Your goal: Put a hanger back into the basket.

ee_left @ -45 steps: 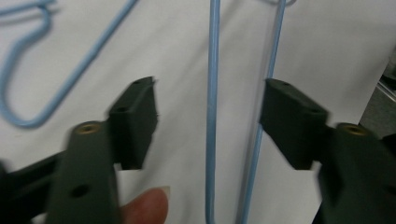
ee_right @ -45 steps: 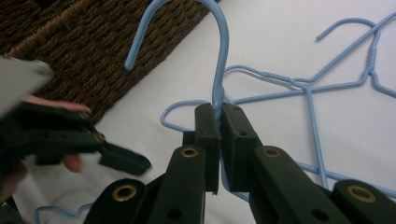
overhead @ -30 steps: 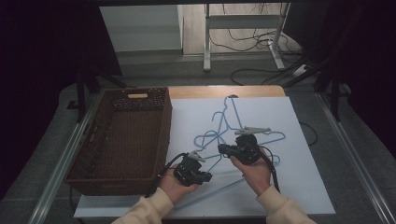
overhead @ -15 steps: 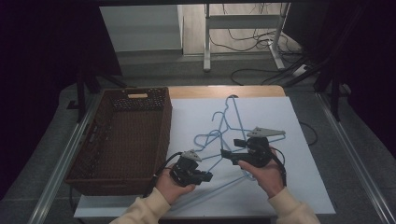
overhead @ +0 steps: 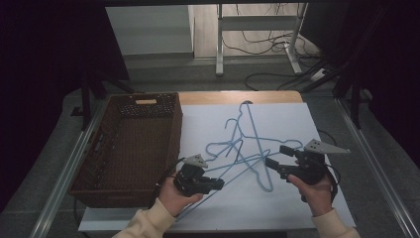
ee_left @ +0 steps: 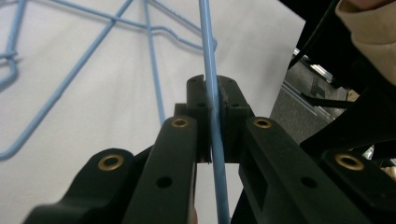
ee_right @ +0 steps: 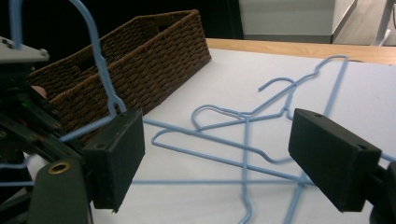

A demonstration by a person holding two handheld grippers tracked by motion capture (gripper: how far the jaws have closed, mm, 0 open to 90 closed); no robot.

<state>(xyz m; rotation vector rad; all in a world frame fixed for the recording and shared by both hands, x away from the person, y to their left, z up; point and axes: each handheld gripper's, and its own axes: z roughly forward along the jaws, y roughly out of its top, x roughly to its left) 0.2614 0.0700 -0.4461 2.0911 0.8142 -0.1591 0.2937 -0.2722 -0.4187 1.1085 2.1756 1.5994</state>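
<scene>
Several blue wire hangers (overhead: 246, 130) lie tangled on the white sheet (overhead: 297, 124). My left gripper (overhead: 218, 184) is shut on one straight wire of a hanger (ee_left: 208, 46), which runs up between its closed jaws (ee_left: 212, 88) and is lifted a little off the sheet. My right gripper (overhead: 276, 156) hovers at the right of the pile with its jaws pointing left. They have just been opening and now stand wide (ee_right: 224, 158), with nothing pressed between the pads; the hangers (ee_right: 243, 126) lie beyond them.
A brown wicker basket (overhead: 129, 144) stands at the left of the sheet, and its side (ee_right: 140, 60) faces my right gripper. The wooden table edge (overhead: 237, 97) runs along the back. Metal rails flank the table, and cables trail on the floor behind it.
My right gripper has opened, letting go of the hanger wire, and moved right, away from the pile. My left gripper has risen slightly with the wire still clamped.
</scene>
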